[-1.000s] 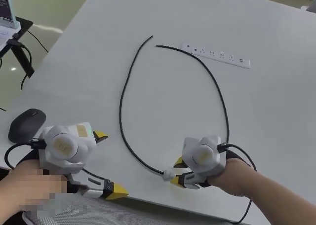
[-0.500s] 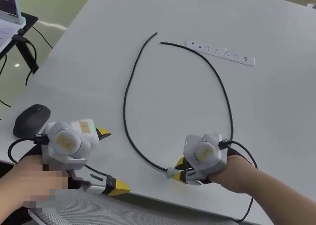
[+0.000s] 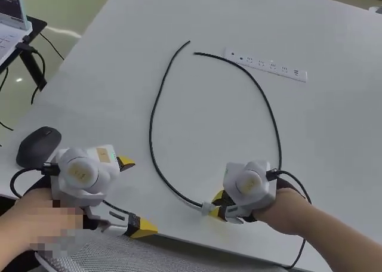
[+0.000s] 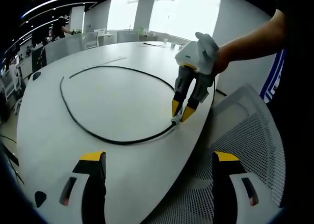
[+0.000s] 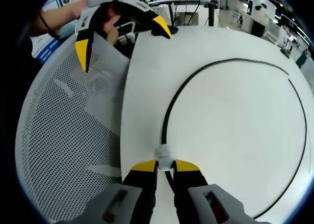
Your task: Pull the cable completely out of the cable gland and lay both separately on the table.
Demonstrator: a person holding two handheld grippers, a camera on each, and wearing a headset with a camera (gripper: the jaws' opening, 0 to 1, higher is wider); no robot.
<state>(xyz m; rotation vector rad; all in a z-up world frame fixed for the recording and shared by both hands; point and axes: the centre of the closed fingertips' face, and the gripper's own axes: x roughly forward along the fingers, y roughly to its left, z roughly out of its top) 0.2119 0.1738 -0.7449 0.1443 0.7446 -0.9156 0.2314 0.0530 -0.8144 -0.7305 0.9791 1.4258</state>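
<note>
Nearest the person, the left tool point(image 3: 135, 194) hangs over the front edge of the desk point(image 3: 197, 117), above a grey mesh chair point(image 5: 64, 116). Its two jaws are wide apart and hold nothing.

A little further in, the right tool point(image 3: 216, 205) is down on the desk. Its jaws look pinched together on the black cable point(image 3: 150, 129), right behind the small white cable gland point(image 3: 207, 209). The gland sits on the cable, about halfway along it, so nothing is pulled out yet.

I think this is the getting-hold step. Next the left tool needs to come over and pinch the gland. Then the two can be pulled apart. The cable is long, so one pull may not be enough.

The cable lies in a big loop on the smooth white desk. Both its ends lie far out, near a white power strip point(image 3: 265, 64). A dark mouse point(image 3: 34, 147) sits at the left edge. Past the desk are a pale floor point(image 3: 65, 9) and bright windows point(image 4: 176, 13).
</note>
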